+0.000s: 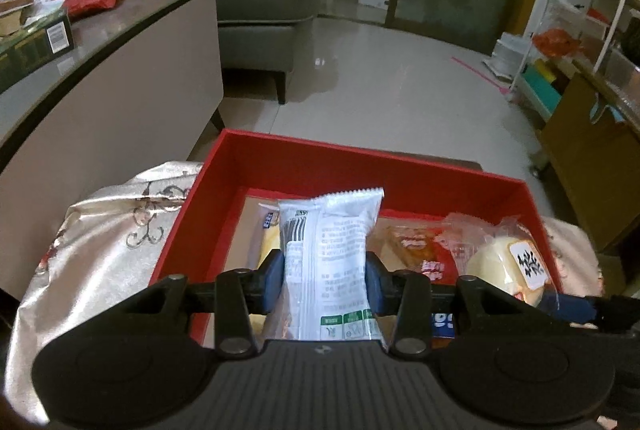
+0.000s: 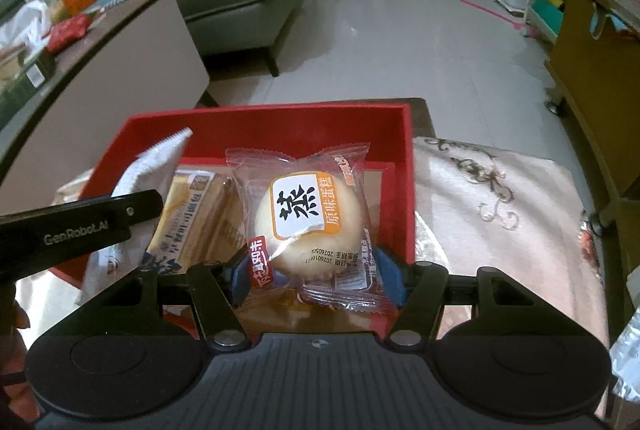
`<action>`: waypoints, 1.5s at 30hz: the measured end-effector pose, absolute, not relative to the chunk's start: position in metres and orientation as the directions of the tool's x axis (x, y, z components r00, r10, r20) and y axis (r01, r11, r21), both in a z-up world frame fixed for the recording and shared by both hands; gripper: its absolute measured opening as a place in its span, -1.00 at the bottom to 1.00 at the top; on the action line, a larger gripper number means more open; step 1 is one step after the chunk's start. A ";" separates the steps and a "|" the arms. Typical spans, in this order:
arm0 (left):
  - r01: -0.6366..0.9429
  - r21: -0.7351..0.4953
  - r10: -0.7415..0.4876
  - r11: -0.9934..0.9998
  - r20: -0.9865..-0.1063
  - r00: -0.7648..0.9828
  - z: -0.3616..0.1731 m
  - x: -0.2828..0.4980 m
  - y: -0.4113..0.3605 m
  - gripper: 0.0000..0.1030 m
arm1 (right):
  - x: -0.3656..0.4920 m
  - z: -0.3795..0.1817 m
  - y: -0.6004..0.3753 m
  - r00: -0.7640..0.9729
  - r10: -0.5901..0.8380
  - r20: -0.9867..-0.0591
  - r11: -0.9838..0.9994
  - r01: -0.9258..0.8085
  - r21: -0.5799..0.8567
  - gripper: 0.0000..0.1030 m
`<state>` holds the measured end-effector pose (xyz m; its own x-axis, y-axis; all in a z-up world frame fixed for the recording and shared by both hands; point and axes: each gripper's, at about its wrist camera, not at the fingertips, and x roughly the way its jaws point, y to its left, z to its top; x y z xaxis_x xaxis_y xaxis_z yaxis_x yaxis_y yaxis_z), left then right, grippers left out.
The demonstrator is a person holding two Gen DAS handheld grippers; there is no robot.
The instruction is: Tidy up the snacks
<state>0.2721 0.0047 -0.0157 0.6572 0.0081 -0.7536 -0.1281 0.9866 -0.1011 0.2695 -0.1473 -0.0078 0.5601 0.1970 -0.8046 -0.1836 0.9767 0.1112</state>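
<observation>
Now: white foil snack packet (image 1: 332, 254) clamped in left gripper (image 1: 325, 280), clear-wrapped round steamed cake (image 2: 308, 226) pinched in right gripper (image 2: 316, 276), both held over red cardboard box (image 1: 352, 166). Cake judged soft, crushable; wrappers light, slippery; best gripped at sides.

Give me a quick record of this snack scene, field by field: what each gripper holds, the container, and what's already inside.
left gripper: shut on white snack packet
right gripper: shut on clear-wrapped steamed cake
container: red box, open, on embroidered cloth
already inside: wrapped bread
both items: held over the box
</observation>
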 end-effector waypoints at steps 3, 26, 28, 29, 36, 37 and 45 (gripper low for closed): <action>-0.129 -0.090 0.016 0.987 -0.761 0.649 -0.020 0.275 0.005 -0.30 | 0.277 -0.011 -0.144 0.556 0.193 -0.808 0.976 -0.191 0.102 0.37; -0.146 -0.126 -0.005 0.981 -0.773 0.634 -0.003 0.245 0.015 -0.01 | 0.249 0.020 -0.149 0.596 0.166 -0.786 0.982 -0.176 0.074 0.52; -0.144 -0.127 -0.006 0.981 -0.771 0.636 0.000 0.240 0.016 -0.01 | 0.244 0.022 -0.148 0.595 0.169 -0.786 0.981 -0.180 0.074 0.53; -0.144 -0.126 -0.005 0.982 -0.770 0.638 0.001 0.237 0.016 -0.01 | 0.242 0.023 -0.149 0.594 0.171 -0.786 0.981 -0.180 0.077 0.54; -0.131 -0.115 -0.003 0.985 -0.761 0.649 0.009 0.219 0.016 0.01 | 0.228 0.028 -0.150 0.591 0.177 -0.787 0.980 -0.176 0.088 0.56; -0.127 -0.111 -0.002 0.986 -0.760 0.650 0.009 0.216 0.016 0.01 | 0.226 0.028 -0.150 0.592 0.178 -0.786 0.980 -0.178 0.088 0.57; -0.110 -0.107 -0.008 0.988 -0.753 0.658 0.019 0.189 0.018 0.03 | 0.205 0.032 -0.146 0.586 0.195 -0.787 0.976 -0.199 0.093 0.59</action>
<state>0.1894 0.0179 0.0186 0.6581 -0.0082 -0.7529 -0.1098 0.9882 -0.1068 0.2047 -0.1459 0.0317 0.5858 0.1946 -0.7867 -0.1989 0.9756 0.0932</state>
